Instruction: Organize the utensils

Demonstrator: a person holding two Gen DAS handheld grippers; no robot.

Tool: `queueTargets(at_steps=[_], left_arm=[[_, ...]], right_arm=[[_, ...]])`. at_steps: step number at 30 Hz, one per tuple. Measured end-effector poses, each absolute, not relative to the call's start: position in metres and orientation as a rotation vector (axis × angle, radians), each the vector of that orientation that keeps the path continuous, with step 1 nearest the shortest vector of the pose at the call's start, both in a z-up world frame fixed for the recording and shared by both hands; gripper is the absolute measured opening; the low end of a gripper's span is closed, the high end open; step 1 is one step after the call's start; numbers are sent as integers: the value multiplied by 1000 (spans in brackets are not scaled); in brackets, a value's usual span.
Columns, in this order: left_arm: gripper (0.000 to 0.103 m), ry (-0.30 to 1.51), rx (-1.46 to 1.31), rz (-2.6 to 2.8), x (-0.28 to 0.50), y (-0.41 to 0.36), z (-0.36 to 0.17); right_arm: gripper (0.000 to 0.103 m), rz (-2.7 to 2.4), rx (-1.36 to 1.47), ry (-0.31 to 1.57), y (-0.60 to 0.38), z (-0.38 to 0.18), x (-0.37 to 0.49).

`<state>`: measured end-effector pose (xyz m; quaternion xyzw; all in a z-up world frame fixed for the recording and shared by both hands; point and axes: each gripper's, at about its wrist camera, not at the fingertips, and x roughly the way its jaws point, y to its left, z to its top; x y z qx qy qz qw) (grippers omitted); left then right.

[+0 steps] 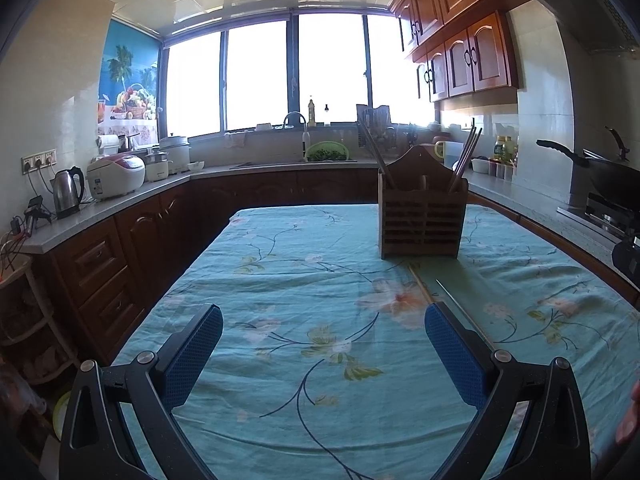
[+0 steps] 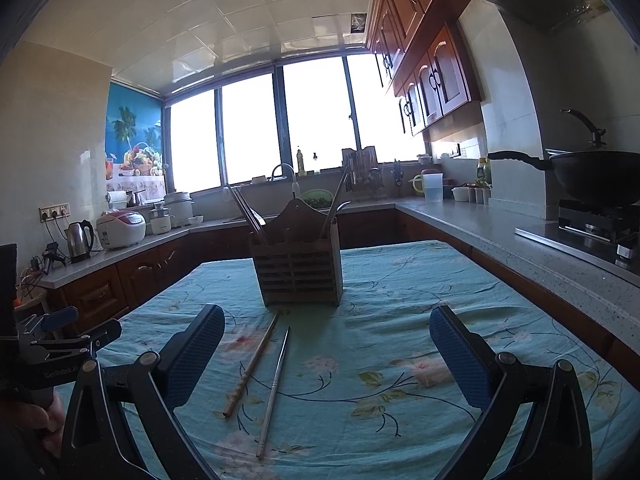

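A wooden utensil holder (image 1: pixel 422 216) (image 2: pixel 298 266) stands on the table with the blue floral cloth (image 1: pixel 312 280) (image 2: pixel 400 300). Several chopsticks lean in its left and right compartments. A wooden chopstick (image 2: pixel 252 366) and a metal chopstick (image 2: pixel 274 392) lie side by side on the cloth in front of the holder; they also show in the left wrist view (image 1: pixel 420 286) (image 1: pixel 460 304). My left gripper (image 1: pixel 323 320) is open and empty, left of the loose chopsticks. My right gripper (image 2: pixel 327 320) is open and empty above the cloth, with the chopsticks just inside its left finger.
Kitchen counters ring the table: kettle (image 1: pixel 68 192) and rice cooker (image 1: pixel 116 176) on the left, sink (image 1: pixel 296 160) under the window, a black wok (image 2: pixel 592 176) on the stove at right. The left gripper's body (image 2: pixel 48 356) shows at the right wrist view's left edge.
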<state>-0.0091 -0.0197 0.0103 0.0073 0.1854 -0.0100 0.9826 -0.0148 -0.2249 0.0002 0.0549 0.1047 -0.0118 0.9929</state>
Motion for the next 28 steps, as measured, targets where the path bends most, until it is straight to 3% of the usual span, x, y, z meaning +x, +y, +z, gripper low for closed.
queueTargets(at_steps=[28], left_arm=[[102,440,1,-41,5,-38,22]], right_arm=[[103,-26,134,302,-234,-6,12]])
